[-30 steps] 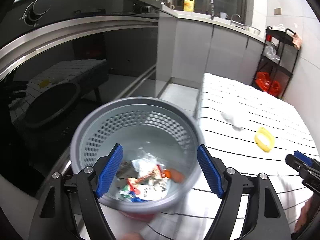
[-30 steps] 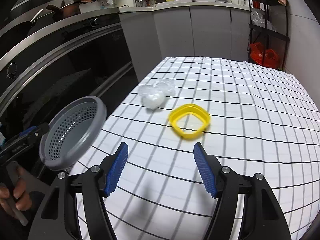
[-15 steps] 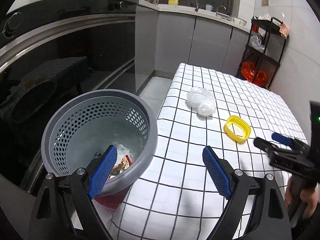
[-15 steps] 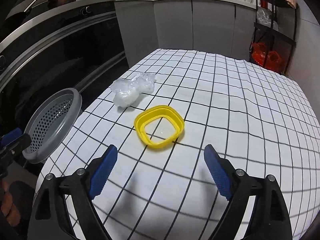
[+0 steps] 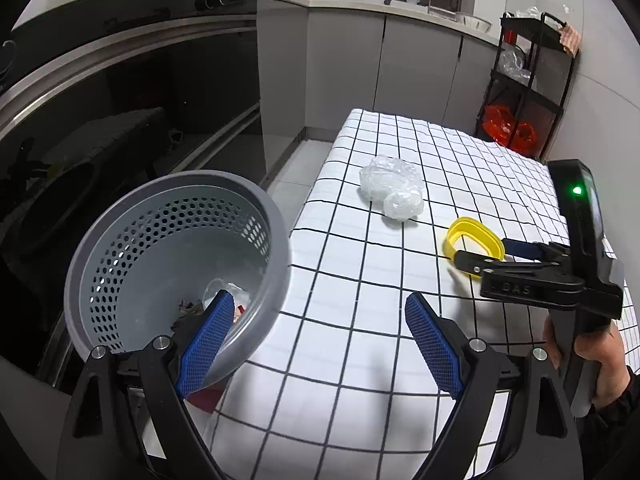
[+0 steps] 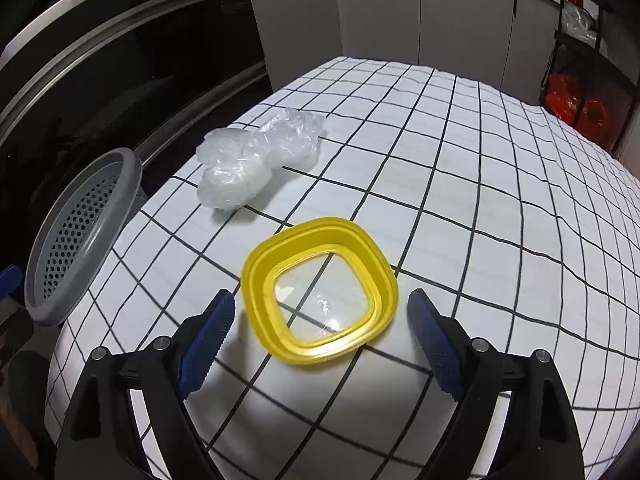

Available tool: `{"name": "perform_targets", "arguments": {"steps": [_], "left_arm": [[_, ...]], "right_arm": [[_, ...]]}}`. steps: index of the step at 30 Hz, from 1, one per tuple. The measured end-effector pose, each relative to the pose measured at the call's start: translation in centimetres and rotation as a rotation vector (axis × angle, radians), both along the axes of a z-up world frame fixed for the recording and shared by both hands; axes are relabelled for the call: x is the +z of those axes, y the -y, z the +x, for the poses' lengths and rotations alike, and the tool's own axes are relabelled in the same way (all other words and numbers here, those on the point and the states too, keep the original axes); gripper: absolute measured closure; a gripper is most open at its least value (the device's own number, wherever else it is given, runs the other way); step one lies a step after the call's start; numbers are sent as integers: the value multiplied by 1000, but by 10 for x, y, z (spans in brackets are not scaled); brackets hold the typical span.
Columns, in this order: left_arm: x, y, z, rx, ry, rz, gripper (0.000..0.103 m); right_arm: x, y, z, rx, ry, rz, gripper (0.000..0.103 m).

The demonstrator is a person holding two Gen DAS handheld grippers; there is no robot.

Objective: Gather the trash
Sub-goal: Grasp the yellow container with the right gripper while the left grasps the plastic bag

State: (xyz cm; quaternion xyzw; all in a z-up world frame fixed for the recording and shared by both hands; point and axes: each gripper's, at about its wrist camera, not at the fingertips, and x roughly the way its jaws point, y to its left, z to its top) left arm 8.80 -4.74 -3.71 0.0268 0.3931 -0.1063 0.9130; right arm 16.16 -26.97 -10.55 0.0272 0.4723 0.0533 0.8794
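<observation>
Taking the yellow lid (image 6: 320, 292) as the landmark, and reading from the left: the grey perforated bin (image 5: 176, 264) stands off the left edge of the checked surface (image 6: 500, 208), well to the lid's left, with scraps already in its bottom. The left gripper (image 5: 320, 336) hangs beside the bin, jaws wide and empty, one blue pad over the bin's rim in its own view. Beyond the lid and to its left lies the crumpled clear plastic wrap (image 6: 256, 164), near but not touching it.

The lid lies flat on the surface, roughly square with no real long axis, just ahead of the right gripper (image 6: 320, 336) and centred between its wide, empty jaws. The right hand (image 5: 592, 360) is plainly the nearer one, so the pick looks like its job: forward and down, closing across the lid's rim.
</observation>
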Motion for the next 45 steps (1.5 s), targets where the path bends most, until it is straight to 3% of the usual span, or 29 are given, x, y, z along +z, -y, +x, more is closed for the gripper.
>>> {"name": "perform_targets", "arguments": {"steps": [8, 9, 11, 16, 28, 36, 45], "left_arm": [[-3, 18, 7, -10, -13, 21, 18], [-3, 20, 8, -10, -13, 24, 18], [-3, 24, 10, -12, -15, 28, 18], [-2, 38, 21, -14, -21, 33, 16], [-5, 102, 80, -31, 7, 100, 14], [-29, 140, 125, -13, -31, 197, 13], [-50, 152, 148, 26, -46, 260, 13]], "right_arm": [[-2, -7, 7, 18, 9, -31, 19], [-1, -8, 6, 21, 15, -36, 27], [0, -11, 6, 32, 22, -47, 30], [5, -2, -3, 8, 50, 15, 31], [44, 80, -32, -170, 143, 193, 31], [68, 112, -43, -209, 210, 272, 31], [79, 129, -49, -232, 237, 320, 31]]}}
